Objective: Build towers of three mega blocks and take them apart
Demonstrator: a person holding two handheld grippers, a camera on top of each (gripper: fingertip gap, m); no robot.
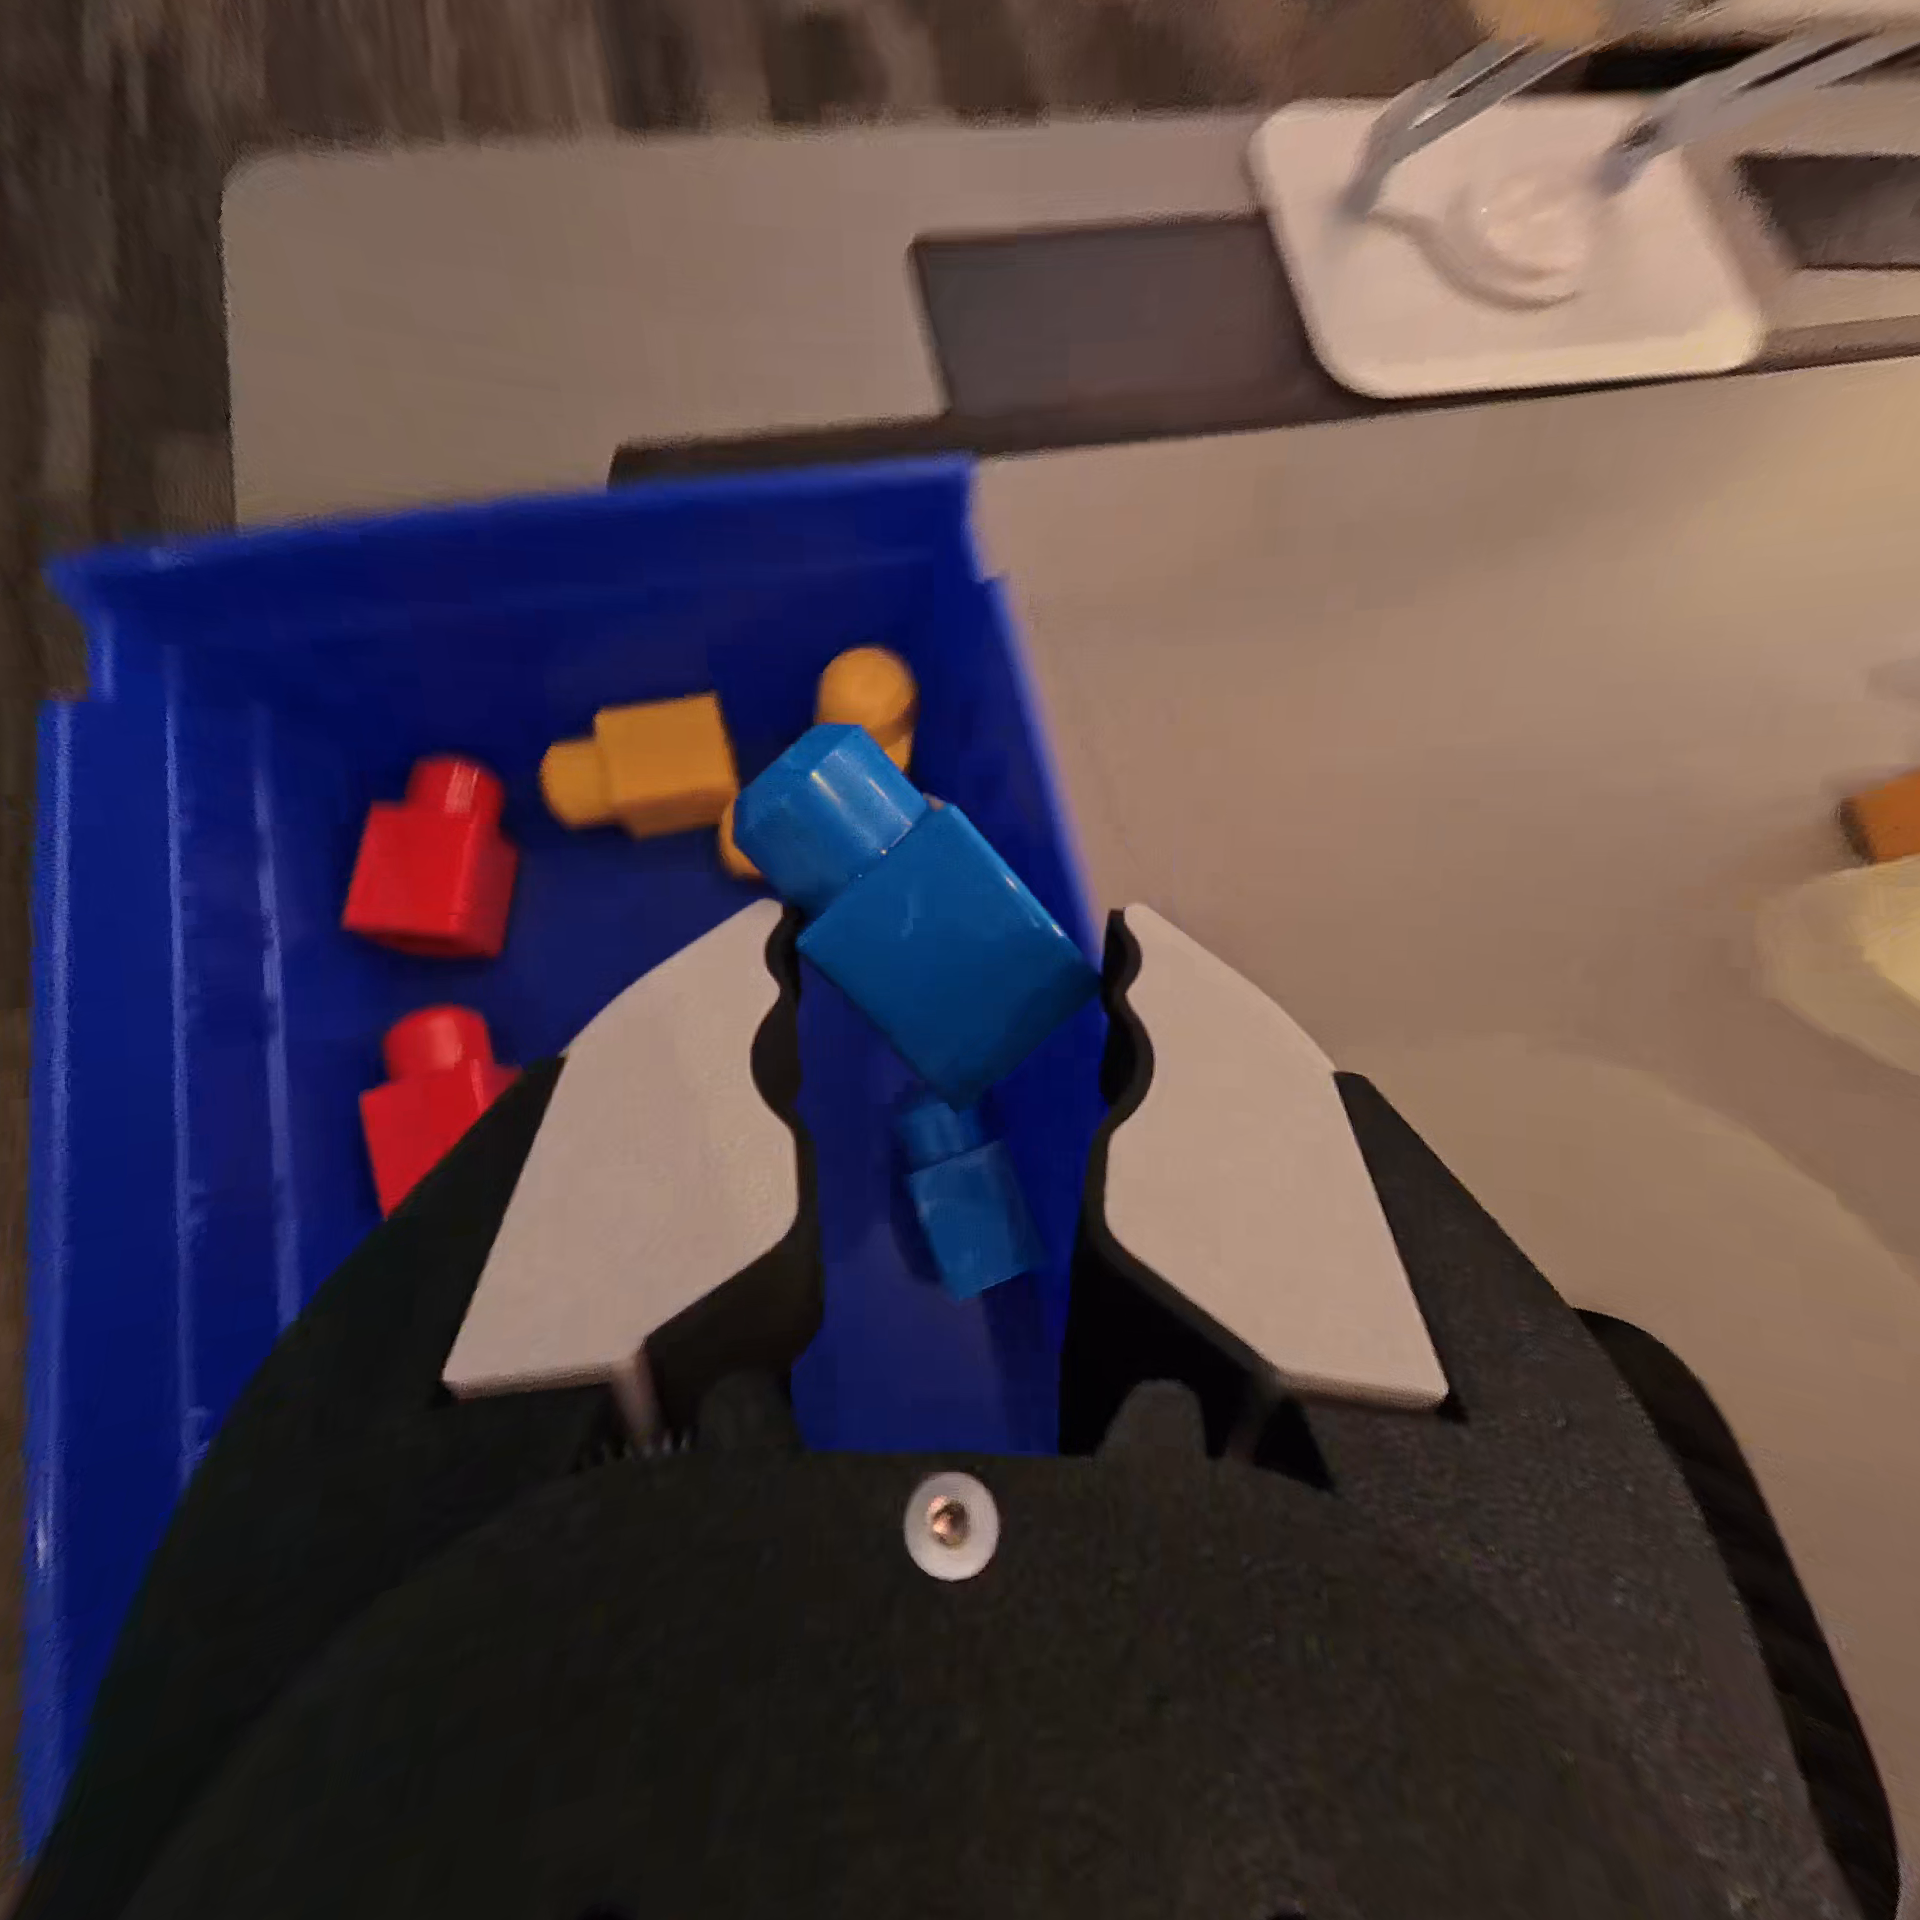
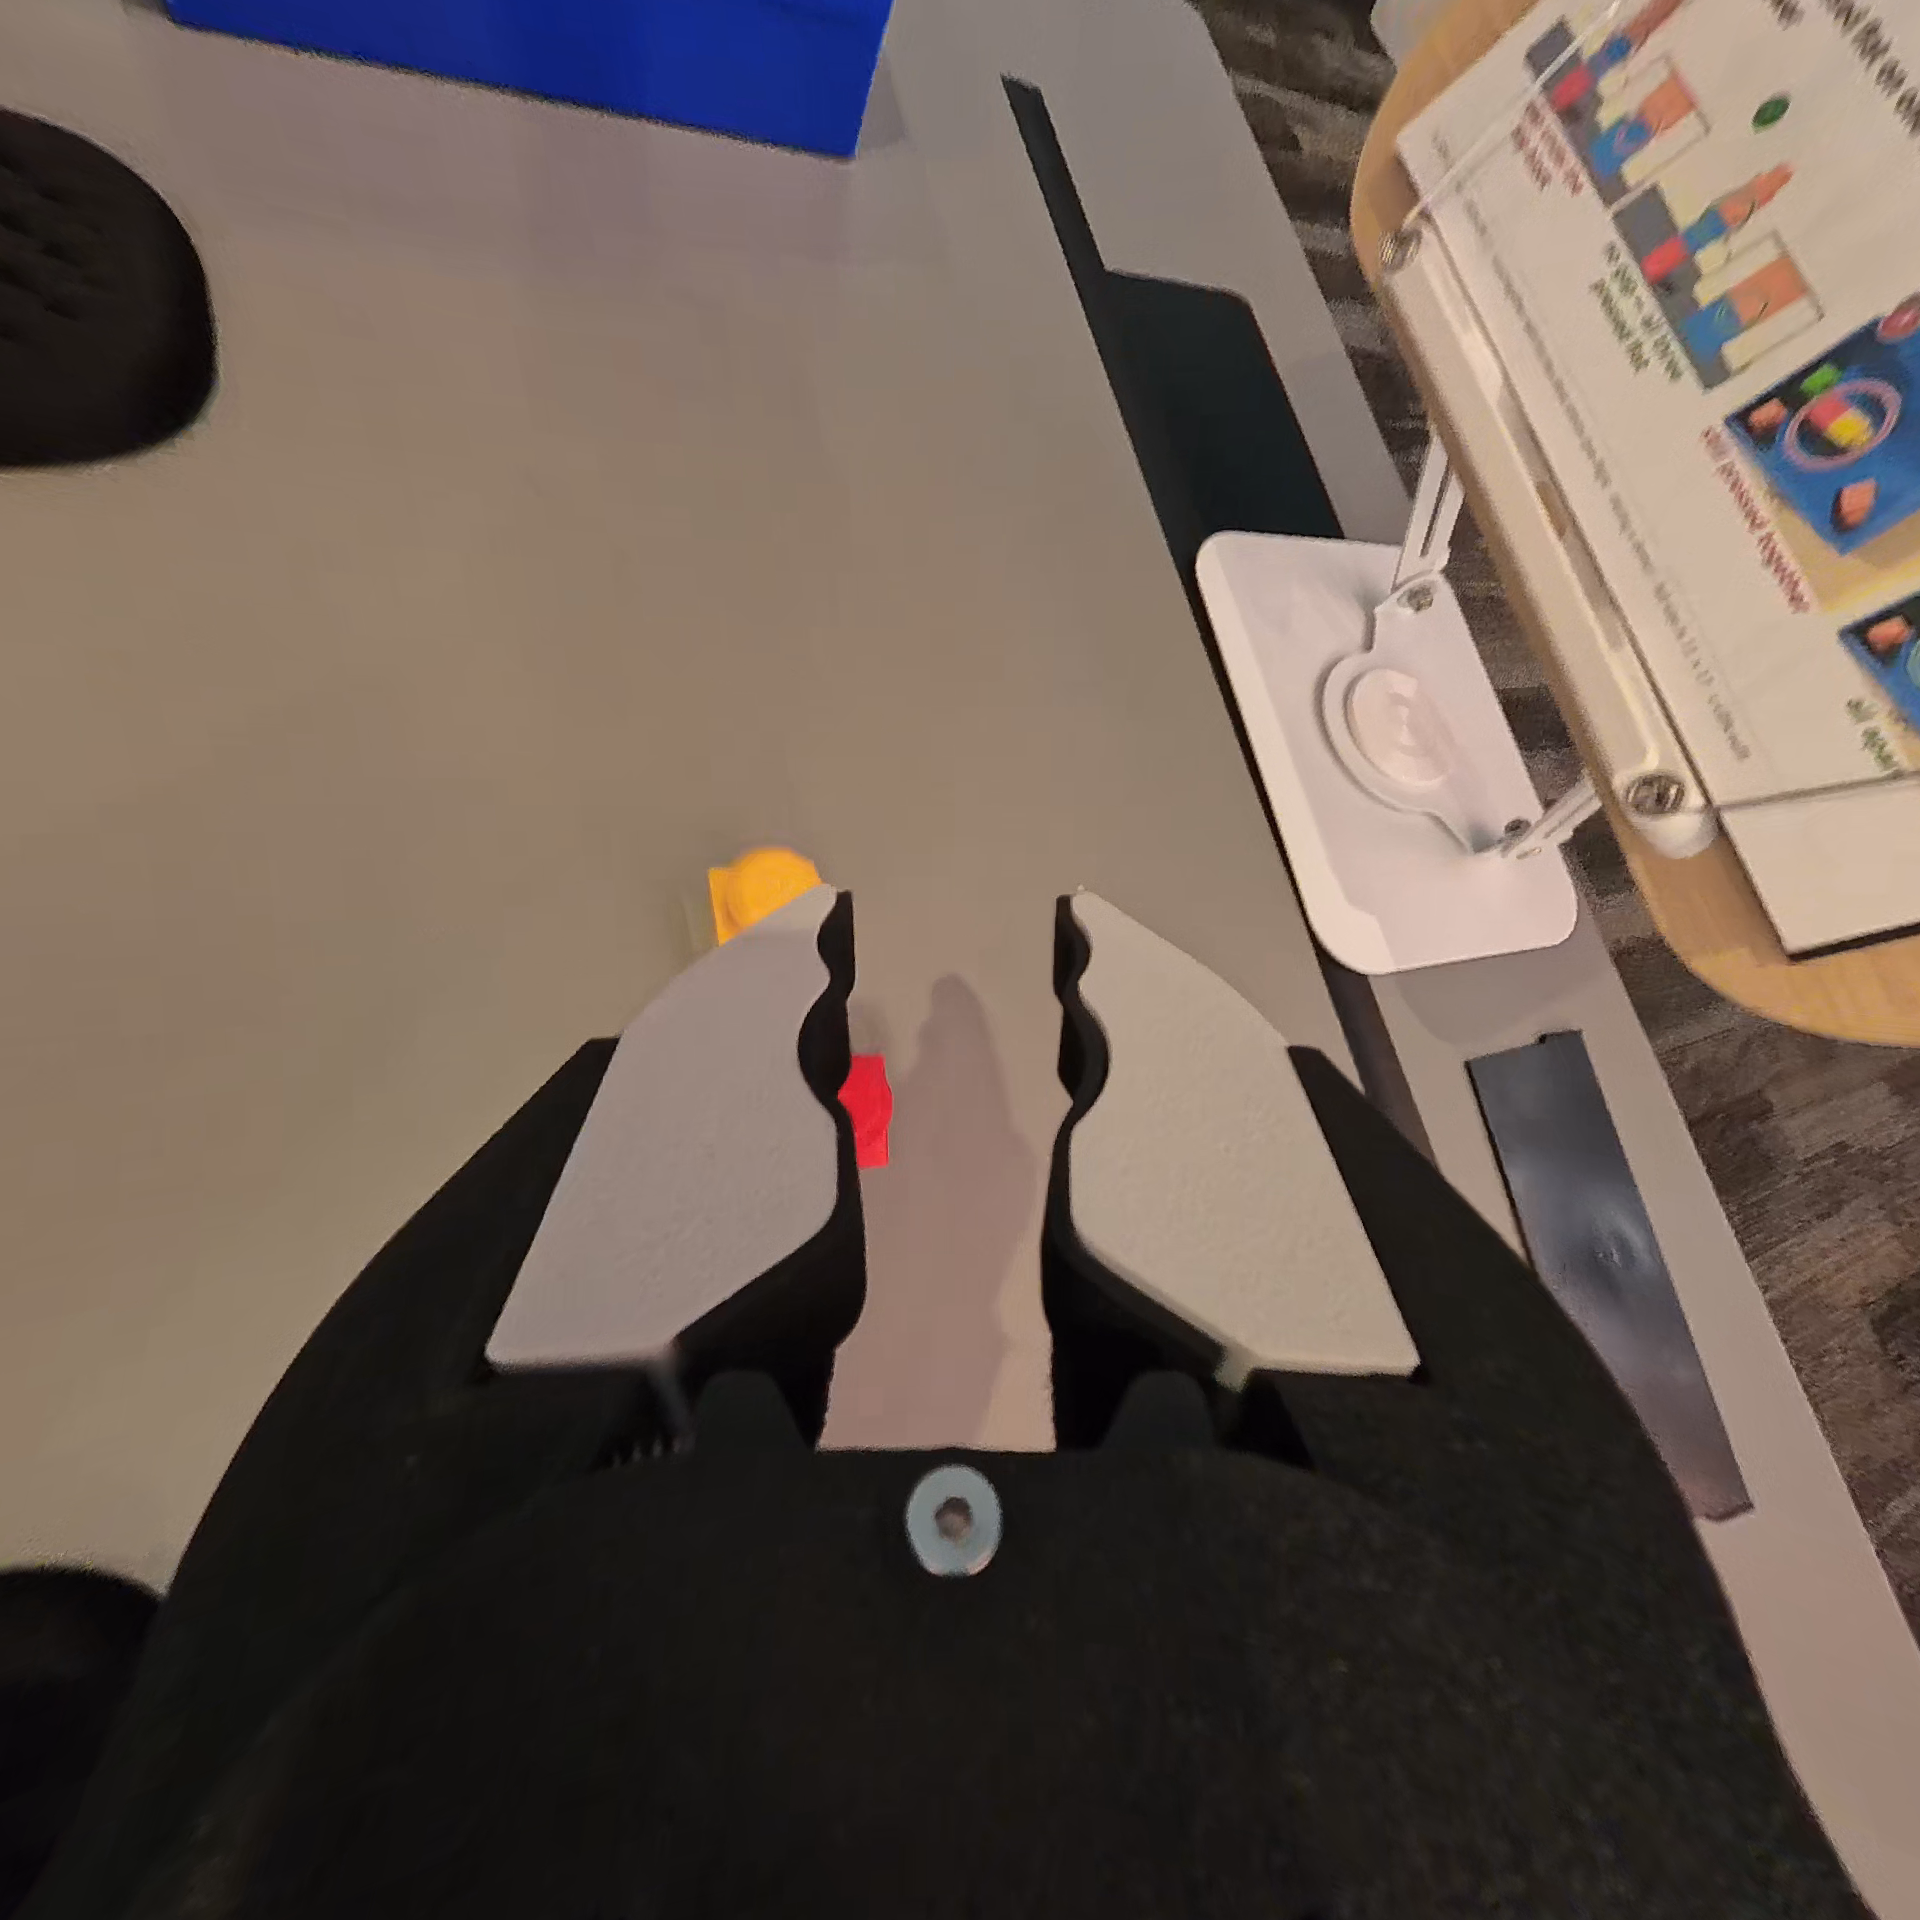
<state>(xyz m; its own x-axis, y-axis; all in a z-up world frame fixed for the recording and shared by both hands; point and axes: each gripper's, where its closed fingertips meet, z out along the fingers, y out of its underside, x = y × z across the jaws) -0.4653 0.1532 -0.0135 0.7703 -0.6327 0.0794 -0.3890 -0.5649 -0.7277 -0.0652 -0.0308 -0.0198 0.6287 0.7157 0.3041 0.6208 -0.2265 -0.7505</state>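
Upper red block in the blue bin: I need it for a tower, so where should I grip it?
Take the red block by its square body, across the two flat sides, coming down from above into the blue bin. It seems to lie with its stud toward the far wall, clear of its neighbours. The left hand-held gripper holds a blue block.

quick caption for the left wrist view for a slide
Left gripper holds a blue block tilted over a blue bin of loose blocks.
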